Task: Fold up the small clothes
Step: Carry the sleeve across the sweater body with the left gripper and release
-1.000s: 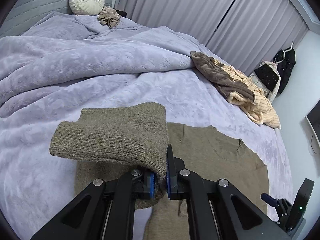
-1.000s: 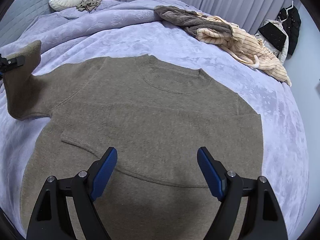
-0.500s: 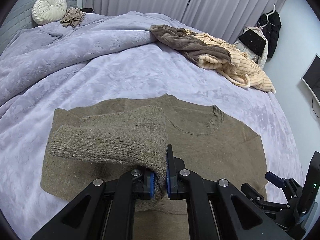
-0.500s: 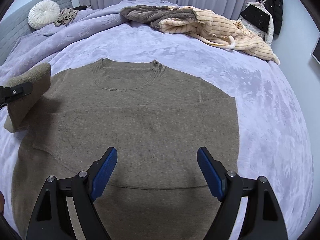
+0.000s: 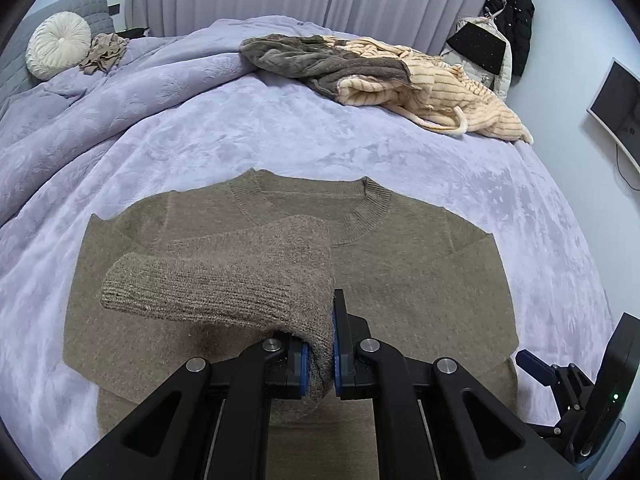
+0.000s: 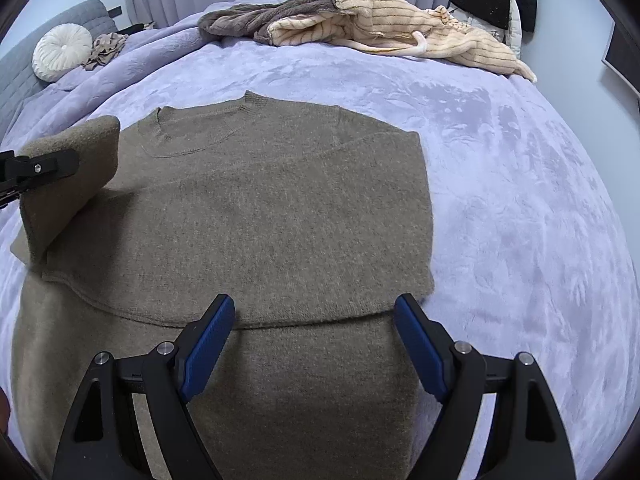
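Observation:
An olive-brown knit sweater [image 6: 280,208] lies flat on the lavender bed cover, neckline away from me. Its right sleeve is folded across the body. My left gripper [image 5: 320,354] is shut on the left sleeve [image 5: 224,280] and holds it lifted over the sweater's left chest; the ribbed cuff hangs left. In the right wrist view that sleeve [image 6: 68,184] and the left gripper [image 6: 40,168] show at the left edge. My right gripper [image 6: 314,344] is open and empty, hovering over the sweater's lower part. It also shows in the left wrist view [image 5: 576,392].
A heap of brown and cream striped clothes [image 6: 360,20] lies at the far side of the bed. A round white cushion [image 6: 62,56] and a small tan garment [image 6: 106,50] sit far left. The lavender cover [image 6: 520,200] stretches to the right. Curtains and hanging coats stand behind.
My left gripper has carried the sleeve rightward, from beside the sweater to over its chest. My right gripper stayed open and shifted right along the sweater's lower part.

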Demonstrator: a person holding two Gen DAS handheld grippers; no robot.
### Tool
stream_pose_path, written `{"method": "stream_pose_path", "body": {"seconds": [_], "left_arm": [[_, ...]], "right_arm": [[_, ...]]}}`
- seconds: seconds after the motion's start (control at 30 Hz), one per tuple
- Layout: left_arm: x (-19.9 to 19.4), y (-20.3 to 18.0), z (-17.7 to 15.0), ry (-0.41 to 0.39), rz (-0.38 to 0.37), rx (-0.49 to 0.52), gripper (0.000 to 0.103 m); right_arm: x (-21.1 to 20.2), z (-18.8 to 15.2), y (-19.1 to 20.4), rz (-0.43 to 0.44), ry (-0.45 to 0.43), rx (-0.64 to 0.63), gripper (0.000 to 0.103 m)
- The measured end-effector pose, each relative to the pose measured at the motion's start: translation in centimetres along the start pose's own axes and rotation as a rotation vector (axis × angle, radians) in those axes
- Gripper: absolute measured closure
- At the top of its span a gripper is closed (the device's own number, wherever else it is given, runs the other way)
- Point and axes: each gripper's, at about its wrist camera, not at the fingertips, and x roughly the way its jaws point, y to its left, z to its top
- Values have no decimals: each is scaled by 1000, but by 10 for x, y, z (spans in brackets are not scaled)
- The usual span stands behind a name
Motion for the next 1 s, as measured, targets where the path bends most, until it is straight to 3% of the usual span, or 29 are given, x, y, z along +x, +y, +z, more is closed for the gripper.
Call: {"method": "stream_pose_path", "body": {"seconds": [0.5, 0.83, 1.0], "left_arm": [[17, -82, -9, 31, 3, 114, 94], [37, -104, -26, 83, 30, 171, 94], [54, -107, -34, 143, -13, 169, 93]], "right_arm": [[-17, -11, -65, -11, -37, 80, 19], [-15, -20, -87, 1, -40, 129, 19], [-14, -26, -95, 8, -39, 150, 19]]}}
